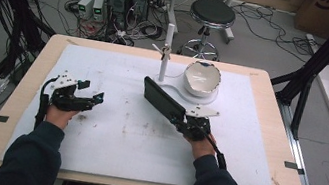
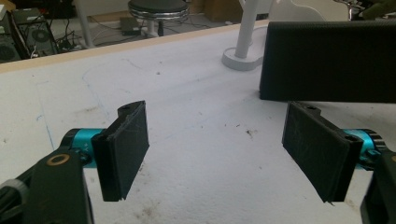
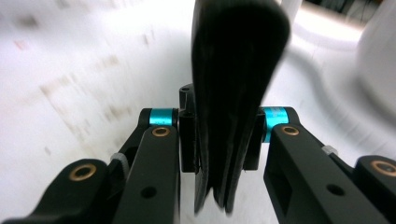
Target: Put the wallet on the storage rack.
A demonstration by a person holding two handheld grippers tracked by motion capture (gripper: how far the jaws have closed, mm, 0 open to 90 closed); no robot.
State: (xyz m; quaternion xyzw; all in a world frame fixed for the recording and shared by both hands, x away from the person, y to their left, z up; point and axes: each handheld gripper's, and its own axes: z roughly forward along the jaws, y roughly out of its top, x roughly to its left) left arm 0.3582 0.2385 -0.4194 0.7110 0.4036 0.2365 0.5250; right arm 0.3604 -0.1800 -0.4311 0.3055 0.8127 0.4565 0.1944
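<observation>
White tabletop (image 1: 110,134), stained. Right tongs (image 1: 187,122) clamped on black flat case (image 1: 163,103), near white stand (image 1: 164,57). Left tongs (image 1: 93,92) apart, holding nothing.

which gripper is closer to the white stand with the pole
The right. The right gripper sits just in front of the white stand, shut on a flat black case that reaches toward its base. The left gripper hangs open, well off to the stand's left.

White table mat (image 1: 110,134), white stand base (image 1: 179,91)
</observation>
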